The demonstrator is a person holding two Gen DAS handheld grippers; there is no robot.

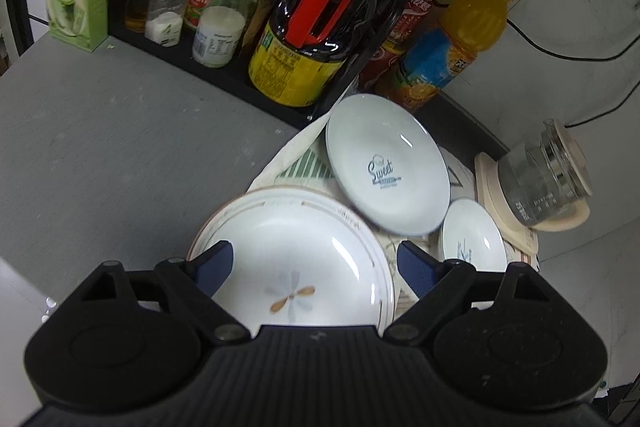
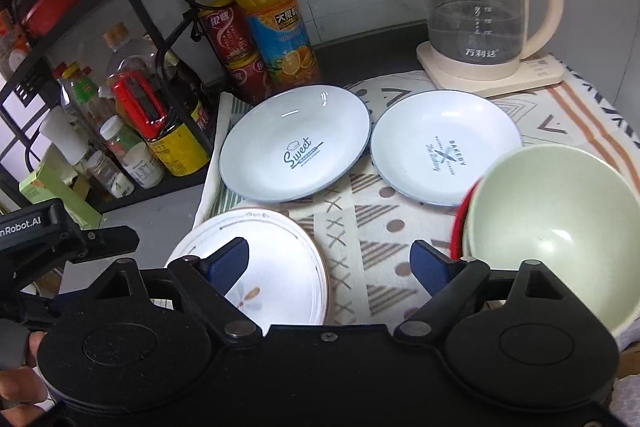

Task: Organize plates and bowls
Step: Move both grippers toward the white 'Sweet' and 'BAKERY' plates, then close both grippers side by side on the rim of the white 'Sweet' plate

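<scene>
Left wrist view has the left gripper with its jaws spread wide and nothing between the blue pads — they hang over the flower-patterned plate, whose rim lies under the left pad, and whether either pad touches it cannot be told. Past the right jaw lies the Sweet plate, and just beyond that jaw's tip the smaller Bakery plate, both on the patterned cloth. Far ahead of the jaws stand bottles on a black rack; off to the right, a glass kettle. Right wrist view shows the right gripper likewise wide and empty, over the cloth: the flower-patterned plate sits under its left jaw, a pale green bowl nested in a red bowl just outside its right jaw. Ahead of the jaws the Sweet and Bakery plates lie side by side, rims touching or nearly so.
</scene>
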